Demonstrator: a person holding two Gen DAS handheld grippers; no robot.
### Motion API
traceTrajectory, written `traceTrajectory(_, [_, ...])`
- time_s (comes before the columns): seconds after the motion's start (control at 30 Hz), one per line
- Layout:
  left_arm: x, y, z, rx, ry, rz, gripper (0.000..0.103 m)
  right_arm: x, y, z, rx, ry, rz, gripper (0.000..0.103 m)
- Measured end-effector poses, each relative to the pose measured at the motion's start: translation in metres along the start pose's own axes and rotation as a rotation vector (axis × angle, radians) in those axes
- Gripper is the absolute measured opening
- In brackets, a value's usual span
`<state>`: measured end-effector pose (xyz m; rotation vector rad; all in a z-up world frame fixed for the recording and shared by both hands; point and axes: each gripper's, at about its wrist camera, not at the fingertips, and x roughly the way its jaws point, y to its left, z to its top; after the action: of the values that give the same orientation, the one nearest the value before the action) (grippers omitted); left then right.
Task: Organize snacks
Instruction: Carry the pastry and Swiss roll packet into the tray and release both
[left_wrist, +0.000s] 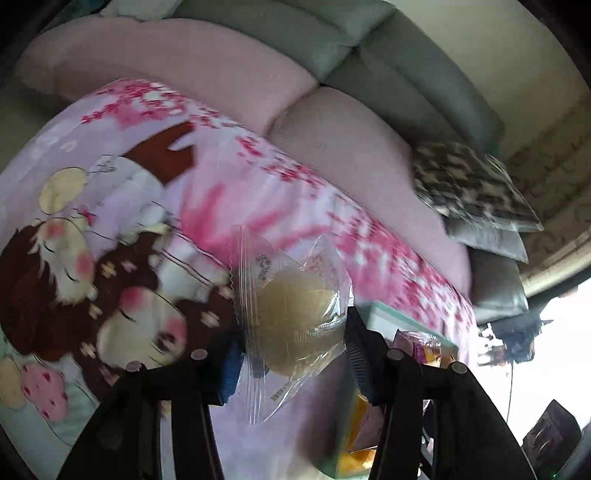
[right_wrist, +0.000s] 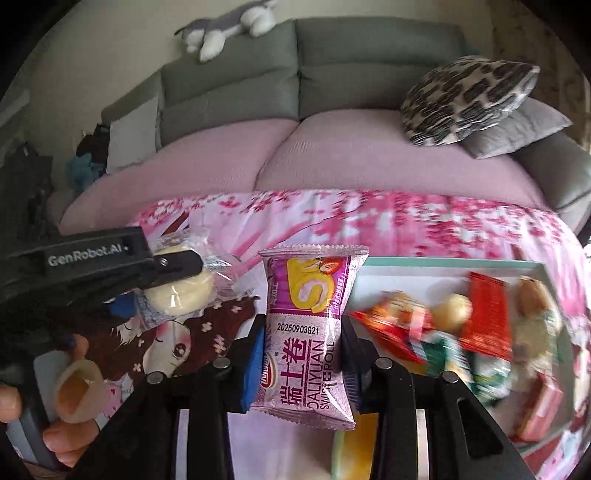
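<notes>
Two black fingers of the right gripper (right_wrist: 303, 354), one faced with a blue pad, pinch a purple foil Swiss roll packet (right_wrist: 312, 332) by its sides, holding it upright with its crimped top edge uppermost. To its right, a shallow tray with a pale green rim (right_wrist: 443, 263) holds a jumble of wrapped snacks (right_wrist: 476, 328) in red, orange, green and tan, blurred in this view. To its left, the left gripper (right_wrist: 173, 273) is seen from the side, closed on a clear-wrapped round cake (right_wrist: 181, 295). Seen from the left wrist, the left gripper (left_wrist: 291, 350) clamps that round cake (left_wrist: 295, 325), a golden-brown disc in a crinkly transparent wrapper with a serrated edge, held above a glossy pink cloth (left_wrist: 258, 177) printed with blossoms and cartoon faces. Beyond the cloth lies a soft pink sofa seat (right_wrist: 332, 155) with grey-green back cushions (right_wrist: 295, 70), a patterned black-and-cream pillow (right_wrist: 465, 96) and a plush toy (right_wrist: 225, 26).
</notes>
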<state>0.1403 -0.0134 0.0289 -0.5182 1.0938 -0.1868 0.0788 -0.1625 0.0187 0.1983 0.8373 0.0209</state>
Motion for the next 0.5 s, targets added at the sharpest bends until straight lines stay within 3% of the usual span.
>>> traceTrajectory(0.23, [0.013,-0.078,-0.042,0.171,0.104,-0.122,0.052,-0.031,-0.075,-0.022,0.110,-0.003,-0.163,0.039])
traceTrajectory(0.5, [0.049,-0.140,-0.080,0.279,0.225,-0.155,0.053,-0.035,-0.151,-0.045,0.256,0.050,-0.239,0.039])
